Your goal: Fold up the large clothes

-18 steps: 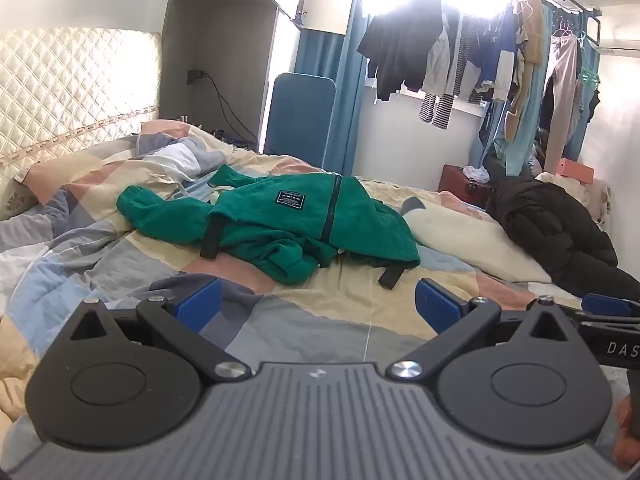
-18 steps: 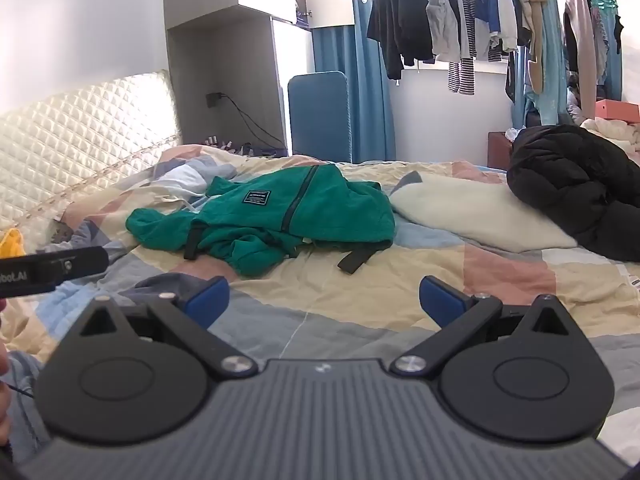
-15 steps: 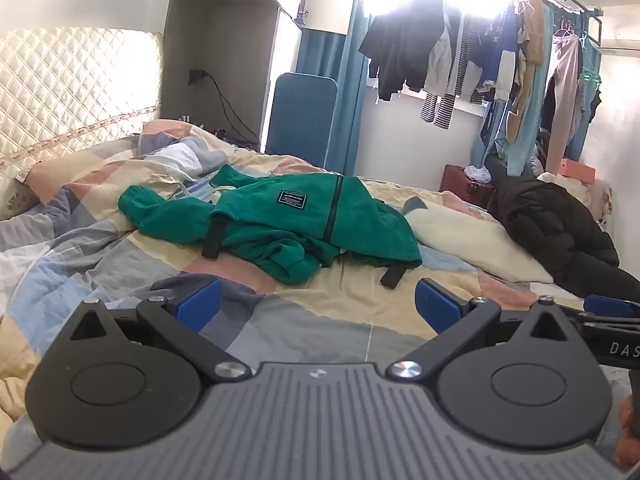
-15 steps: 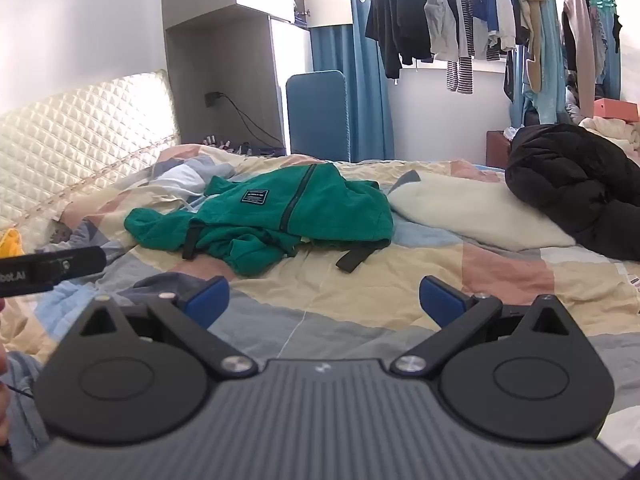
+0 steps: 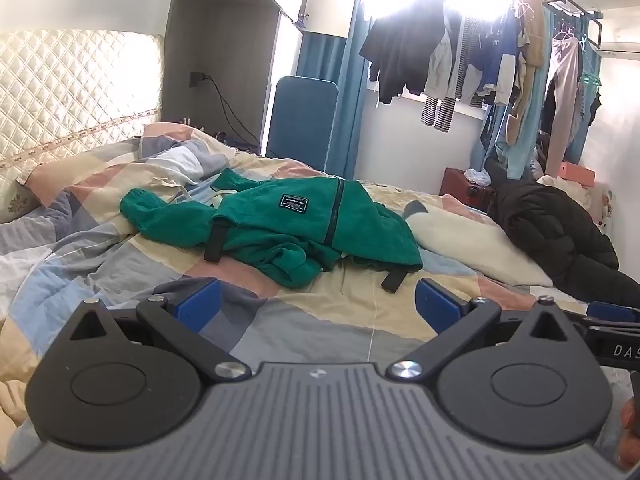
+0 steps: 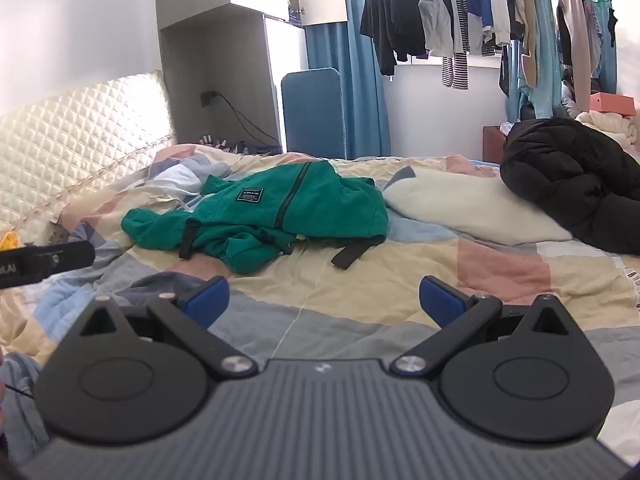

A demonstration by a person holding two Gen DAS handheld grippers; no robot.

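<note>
A green fleece jacket (image 5: 288, 228) lies crumpled near the middle of the bed (image 5: 100, 248), zipper side up, one sleeve flung out toward the quilted headboard (image 5: 72, 92). Both tongs are spread wide with nothing between their blue pads, and both hang above the patchwork quilt, well short of the jacket.

The left tongs (image 5: 318, 304) look at the jacket almost straight on. Their view alone catches the right tongs' blue tip and a lettered black bar at the right edge, plus a bit of a finger in the lower right corner.

The right tongs (image 6: 324, 300) see the jacket further to the left. Only their view shows the left tongs' black arm (image 6: 44, 262) poking in from the left, with something small and yellow (image 6: 9, 240) lying on the bed behind it.

Both views take in the cream pillow (image 6: 472, 212), the black puffer coat (image 6: 572, 176) heaped at the bed's right side, and the hanging clothes (image 5: 472, 60) by the bright window.
</note>
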